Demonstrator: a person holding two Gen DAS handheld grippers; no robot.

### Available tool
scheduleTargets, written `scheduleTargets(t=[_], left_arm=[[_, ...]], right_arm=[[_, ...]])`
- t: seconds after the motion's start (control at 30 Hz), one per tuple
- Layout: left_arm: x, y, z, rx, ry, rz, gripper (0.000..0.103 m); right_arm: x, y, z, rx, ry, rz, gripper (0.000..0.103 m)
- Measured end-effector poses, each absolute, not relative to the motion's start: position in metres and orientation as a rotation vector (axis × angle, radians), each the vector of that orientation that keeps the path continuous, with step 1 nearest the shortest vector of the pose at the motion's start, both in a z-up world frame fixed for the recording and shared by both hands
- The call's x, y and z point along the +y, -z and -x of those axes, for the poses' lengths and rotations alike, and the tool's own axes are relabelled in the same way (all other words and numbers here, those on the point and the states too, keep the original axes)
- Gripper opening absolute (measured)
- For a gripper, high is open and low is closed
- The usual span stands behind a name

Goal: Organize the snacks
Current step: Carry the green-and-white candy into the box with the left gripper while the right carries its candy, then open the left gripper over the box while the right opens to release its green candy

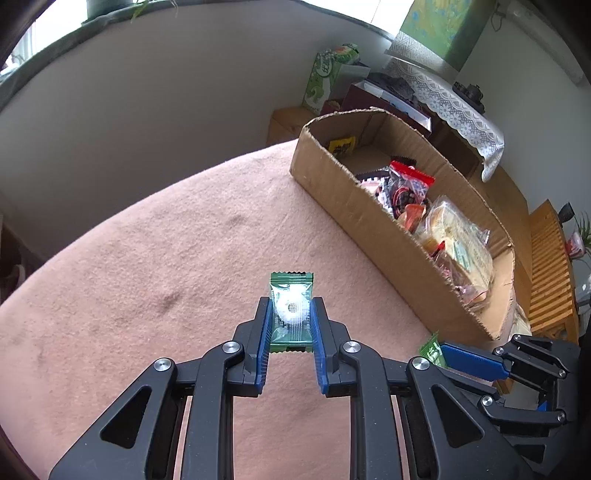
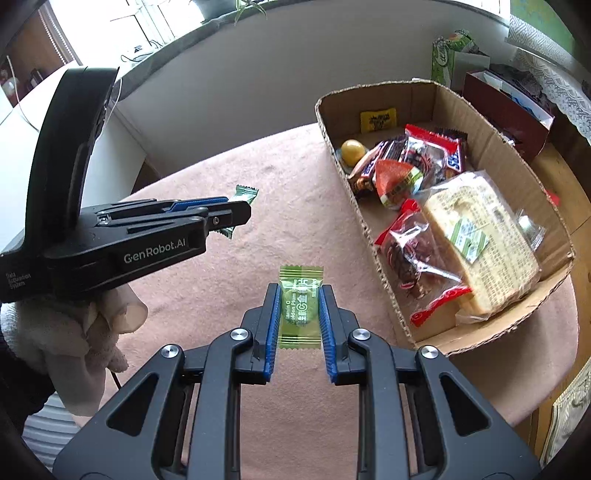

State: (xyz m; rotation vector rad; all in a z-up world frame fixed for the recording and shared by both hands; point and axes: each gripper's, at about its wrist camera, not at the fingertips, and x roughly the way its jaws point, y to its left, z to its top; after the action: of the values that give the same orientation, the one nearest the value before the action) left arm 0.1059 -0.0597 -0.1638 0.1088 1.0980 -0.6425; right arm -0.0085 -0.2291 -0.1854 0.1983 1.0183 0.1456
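left wrist: right tool [image 1: 439, 350] candy [image 1: 430, 349] mostly hidden

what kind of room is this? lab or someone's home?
Likely a home living or dining room: a table under a pink fleece cloth, a lace-edged white cover draped over side furniture, a potted plant on the window sill, and a torn cardboard box of snacks.

I see a dark-green candy wrapper [image 1: 291, 314], a lime-green candy wrapper [image 2: 300, 306] (white lettering), blue ribbed fingers [image 2: 272, 332], a pink cloth tabletop [image 1: 166, 258].
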Motion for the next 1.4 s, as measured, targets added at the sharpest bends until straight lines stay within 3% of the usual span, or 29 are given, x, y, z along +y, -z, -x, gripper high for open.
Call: scheduleTargets(t=[0.53,1.4], left_arm=[[-0.119,0.117,-0.118,1.010,0.680,-0.082,0.018],[-0.183,0.124,-0.155,0.998,0.646,-0.070,0.021]], right_arm=[[-0.302,0.124,-0.034,0.904,-0.078,-0.179,0.021],[-0.354,0.133,-0.090,0.906,-0.034,-0.145,0.026]])
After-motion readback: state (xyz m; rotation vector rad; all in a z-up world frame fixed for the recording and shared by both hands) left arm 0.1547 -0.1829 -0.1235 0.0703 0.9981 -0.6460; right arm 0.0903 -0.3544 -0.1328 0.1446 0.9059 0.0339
